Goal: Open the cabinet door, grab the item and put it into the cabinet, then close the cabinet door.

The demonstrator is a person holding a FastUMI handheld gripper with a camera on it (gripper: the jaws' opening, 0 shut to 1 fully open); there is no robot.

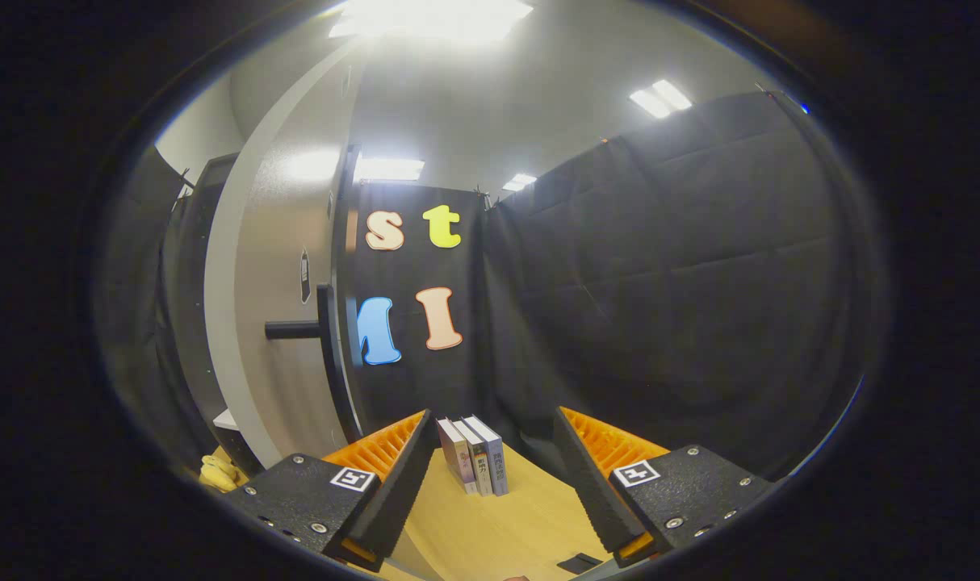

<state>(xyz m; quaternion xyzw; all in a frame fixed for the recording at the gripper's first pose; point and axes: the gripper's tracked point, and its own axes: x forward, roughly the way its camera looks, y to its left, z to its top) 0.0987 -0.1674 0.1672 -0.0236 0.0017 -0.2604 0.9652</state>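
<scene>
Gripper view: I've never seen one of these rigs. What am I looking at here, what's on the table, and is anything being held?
The camera rides on a handheld two-finger gripper that a person carries, and it looks forward along the fingers. They stand open with nothing between them. Just beyond them, three books stand upright, side by side, on a wooden table. To the left is a tall grey cabinet door, swung open, with a dark bar handle sticking out from it. Something yellow lies at the foot of the cabinet, beside the left finger; I cannot tell what it is. Black cloth walls close off the booth behind.
</scene>
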